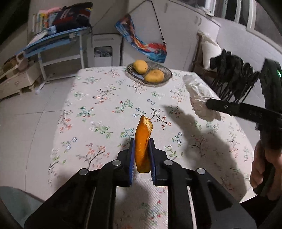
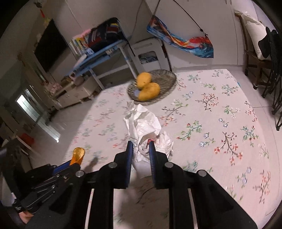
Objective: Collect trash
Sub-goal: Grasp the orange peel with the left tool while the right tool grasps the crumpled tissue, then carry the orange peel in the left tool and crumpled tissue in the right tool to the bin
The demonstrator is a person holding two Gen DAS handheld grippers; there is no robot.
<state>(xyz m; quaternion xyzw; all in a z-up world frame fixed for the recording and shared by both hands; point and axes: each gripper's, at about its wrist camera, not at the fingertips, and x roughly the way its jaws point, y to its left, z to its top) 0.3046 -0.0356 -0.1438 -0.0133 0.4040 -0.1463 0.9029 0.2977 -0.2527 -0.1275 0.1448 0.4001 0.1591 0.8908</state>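
Floral tablecloth [image 1: 98, 98] under woven basket [image 1: 165, 69] with two mangoes [image 1: 140, 66].

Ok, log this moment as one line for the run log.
left gripper: shut on mango peel | right gripper: shut on crumpled tissue | both lifted above table | mangoes in basket

We record a table under a floral tablecloth [image 1: 105, 105], set on a pale tiled floor [image 1: 31, 109]. At eleven o'clock stands a blue-framed desk [image 1: 58, 37], loaded with books and a dark striped bag [image 1: 74, 16]; below it sits a cream low cabinet [image 1: 19, 79]. At twelve o'clock we list a white plastic chair [image 1: 104, 51] against white walls and a colourful cloth bag [image 1: 141, 42] hung there. At two o'clock: a wooden chair with white cushion [image 1: 209, 47]. Lighting dim, indoor.
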